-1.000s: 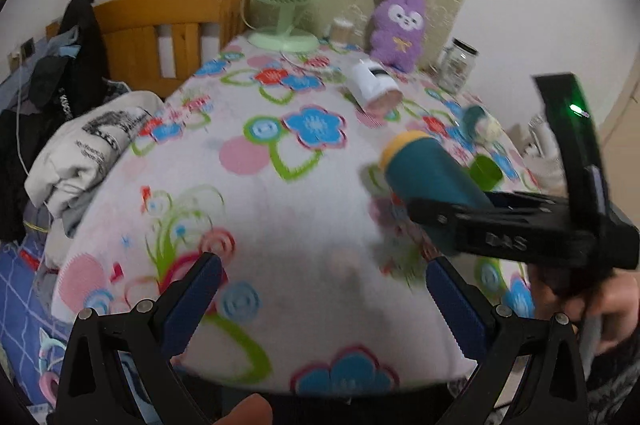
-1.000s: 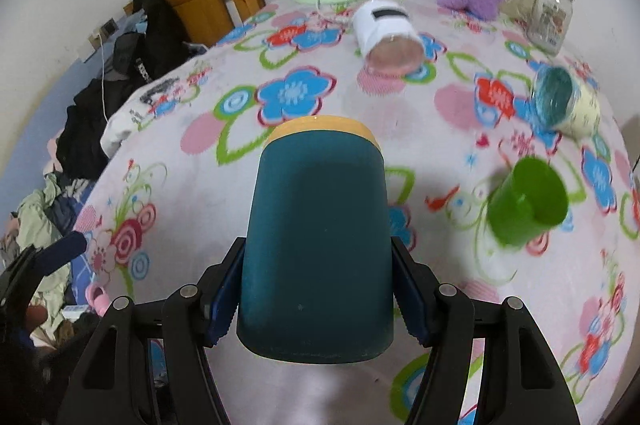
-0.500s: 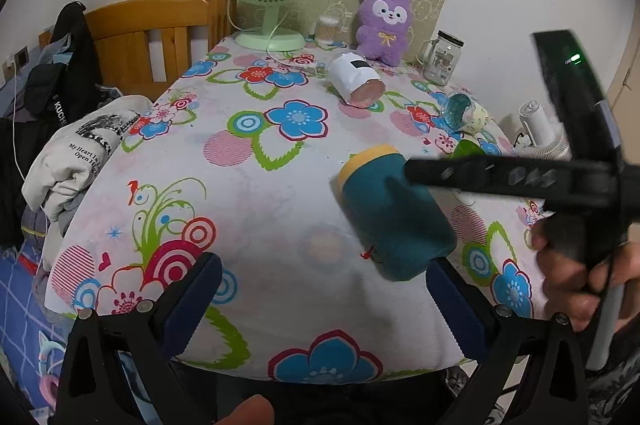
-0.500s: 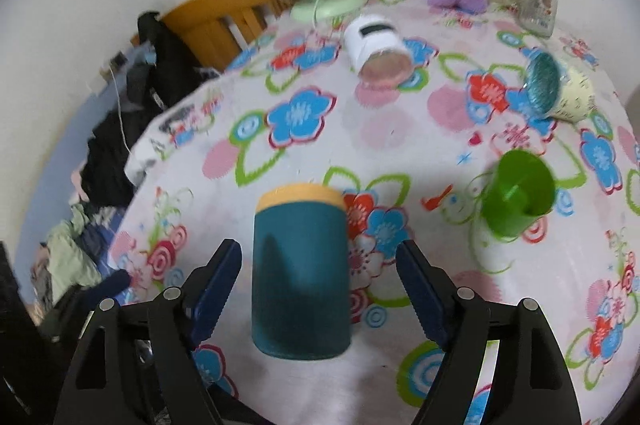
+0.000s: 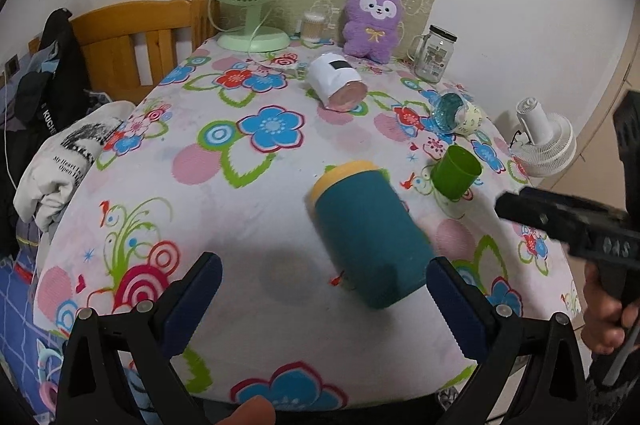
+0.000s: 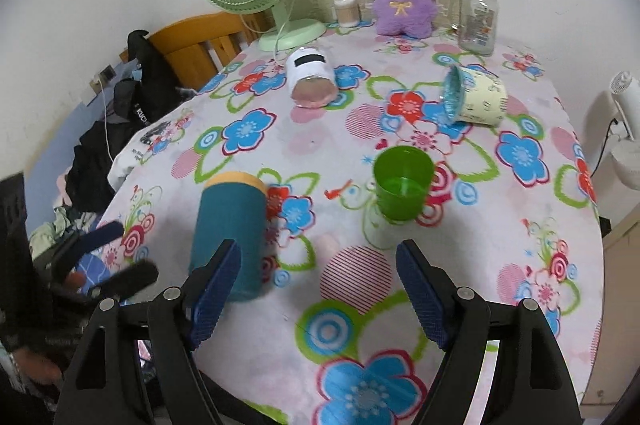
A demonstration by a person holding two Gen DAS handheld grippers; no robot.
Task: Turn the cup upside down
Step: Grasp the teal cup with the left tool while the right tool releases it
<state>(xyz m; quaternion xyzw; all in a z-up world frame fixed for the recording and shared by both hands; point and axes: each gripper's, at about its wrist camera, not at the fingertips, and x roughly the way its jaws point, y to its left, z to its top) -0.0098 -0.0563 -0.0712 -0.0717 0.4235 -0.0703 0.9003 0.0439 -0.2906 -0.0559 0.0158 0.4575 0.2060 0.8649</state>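
The tall teal cup with a yellow rim [image 6: 230, 237] stands on the flowered tablecloth [image 6: 520, 209] at ten o'clock from my right gripper [image 6: 318, 291], free of its wide-open, empty jaws, my left gripper [image 5: 324, 299] equally wide and empty.

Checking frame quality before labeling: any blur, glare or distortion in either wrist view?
Left wrist view: teal cup slightly soft, the right gripper's black body at the right edge smeared, soft shadow on the tablecloth. Right wrist view: teal cup motion-blurred, near tablecloth soft. Both: strong fisheye bending, dark corners, no glare.
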